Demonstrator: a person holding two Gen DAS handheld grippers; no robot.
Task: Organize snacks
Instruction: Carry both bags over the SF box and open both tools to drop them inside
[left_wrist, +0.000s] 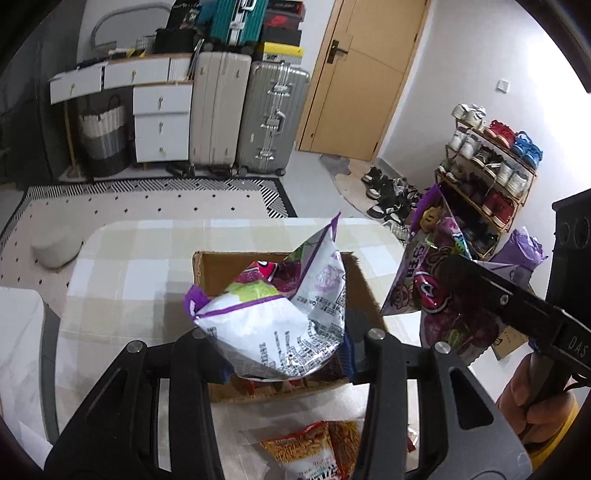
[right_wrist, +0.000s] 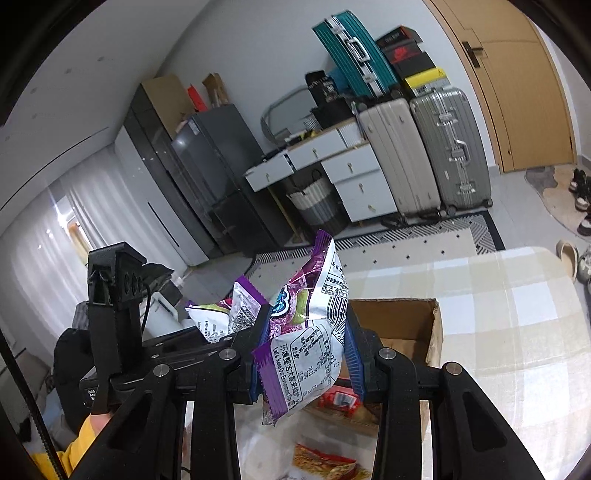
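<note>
My left gripper (left_wrist: 286, 354) is shut on a white and purple snack bag (left_wrist: 280, 325), which it holds over an open cardboard box (left_wrist: 207, 269). A red and pink packet (left_wrist: 258, 271) lies inside the box. To the right, my right gripper (left_wrist: 454, 273) is shut on a purple snack bag (left_wrist: 432, 291) beside the box. In the right wrist view, the right gripper (right_wrist: 306, 354) pinches that purple and white bag (right_wrist: 314, 325) between blue pads (right_wrist: 258, 354), just before the box (right_wrist: 406, 321). The left gripper (right_wrist: 207, 343) holds its bag (right_wrist: 218, 314) at the left.
The box stands on a table with a checked cloth (left_wrist: 129, 258). An orange noodle packet (left_wrist: 314, 450) lies on the table in front of the box. A hand (left_wrist: 535, 398) grips the right tool. Suitcases (left_wrist: 251, 114), drawers (left_wrist: 159, 122) and a shoe rack (left_wrist: 491, 173) stand beyond.
</note>
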